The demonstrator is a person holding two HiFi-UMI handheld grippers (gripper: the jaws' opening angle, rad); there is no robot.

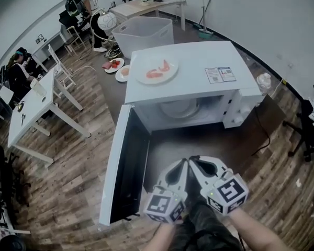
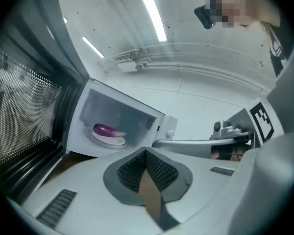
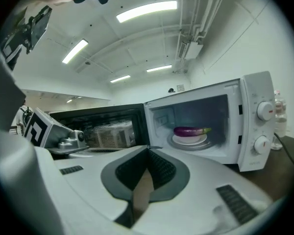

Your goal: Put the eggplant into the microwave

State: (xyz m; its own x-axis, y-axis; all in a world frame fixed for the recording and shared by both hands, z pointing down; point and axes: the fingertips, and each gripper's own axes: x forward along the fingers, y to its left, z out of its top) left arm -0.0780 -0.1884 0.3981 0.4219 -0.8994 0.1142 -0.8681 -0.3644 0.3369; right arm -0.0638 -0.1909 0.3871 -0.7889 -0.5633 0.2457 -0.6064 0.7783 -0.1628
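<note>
**Eggplant [image 3: 190, 130] inside microwave [image 1: 199, 67], door [image 1: 123, 166] open**

Eggplant lies across a small white dish [image 3: 189, 140] in the cavity, green stem end toward the control side. In the head view the door is swung wide to the left. Left gripper [image 2: 146, 153] and right gripper [image 3: 148, 151] sit side by side in front of the opening, clear of it. Fingers of both are pressed together, with nothing between them. White plate [image 1: 146, 61] with pinkish food sits on the microwave top.
</note>
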